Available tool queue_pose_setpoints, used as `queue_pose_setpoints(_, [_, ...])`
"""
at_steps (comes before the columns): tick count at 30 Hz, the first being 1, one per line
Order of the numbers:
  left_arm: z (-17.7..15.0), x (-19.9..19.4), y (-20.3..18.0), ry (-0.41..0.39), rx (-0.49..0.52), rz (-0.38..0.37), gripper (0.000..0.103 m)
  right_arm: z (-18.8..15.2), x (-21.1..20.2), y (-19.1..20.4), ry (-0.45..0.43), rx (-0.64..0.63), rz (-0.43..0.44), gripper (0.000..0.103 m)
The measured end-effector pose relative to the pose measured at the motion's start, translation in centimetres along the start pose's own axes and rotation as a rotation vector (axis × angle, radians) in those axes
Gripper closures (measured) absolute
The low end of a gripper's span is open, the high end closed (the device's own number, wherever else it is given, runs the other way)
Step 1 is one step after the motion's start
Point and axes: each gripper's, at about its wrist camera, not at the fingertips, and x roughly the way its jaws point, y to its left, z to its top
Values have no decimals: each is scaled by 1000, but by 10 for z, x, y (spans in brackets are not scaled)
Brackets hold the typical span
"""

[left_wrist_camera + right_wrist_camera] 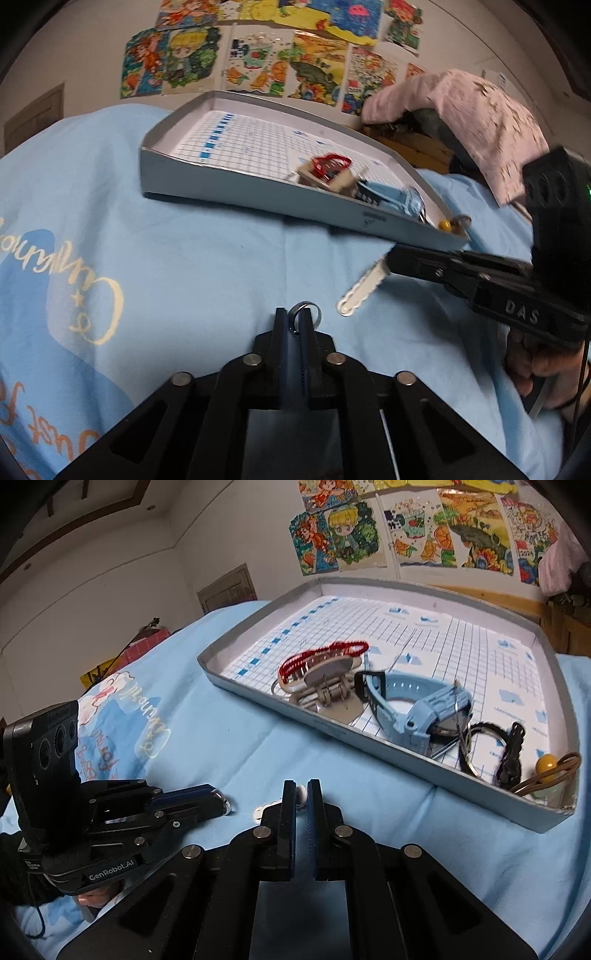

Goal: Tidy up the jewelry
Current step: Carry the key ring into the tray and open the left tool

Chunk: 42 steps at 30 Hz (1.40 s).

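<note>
My left gripper point(294, 316) is shut on a small metal split ring point(309, 309) just above the blue sheet point(184, 258). In the right wrist view the left gripper point(218, 800) reaches in from the left, with the ring point(226, 805) at its tip. My right gripper point(301, 789) is shut on a white scalloped clip point(301, 794). In the left wrist view the right gripper point(388, 260) holds that clip point(360, 290) slanting down toward the sheet. Behind both lies a grey tray point(258, 199) point(369, 747) lined with grid paper.
The tray holds a red bracelet point(325, 651), a beige claw clip point(325, 690), a blue watch point(417, 705), a black hair tie point(511, 753) and a yellow bead on a brown cord point(546, 764). A pink cloth point(461, 110) lies at the back right. A hand point(543, 373) grips the right handle.
</note>
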Motion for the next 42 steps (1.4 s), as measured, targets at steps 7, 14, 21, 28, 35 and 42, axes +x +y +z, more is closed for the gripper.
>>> queue_pose_setpoints(7, [16,-14,-6,-49,10,39,97,9,-21,6,-91,-17,-20,101])
queue_pose_setpoints(14, [45,-27,-11,-110,3,55,97,21,-44,2,-198,-1,-23,101])
queue_pose_setpoints(21, [84,-2,-8,-160,-52,122,97,31,-68,-28,-378,123,-119,101])
queue_pose_setpoints(28, [100,41,-7,-116,-58,189,97,30,-43,-58,-428,229,-169,101])
queue_pose_setpoints(35, [96,52,-6,-89,-68,187,97,30,-17,-47,-363,168,-221,101])
queue_pose_setpoints(42, [95,54,-5,-87,-70,197,97,30,-16,-45,-328,155,-244,101])
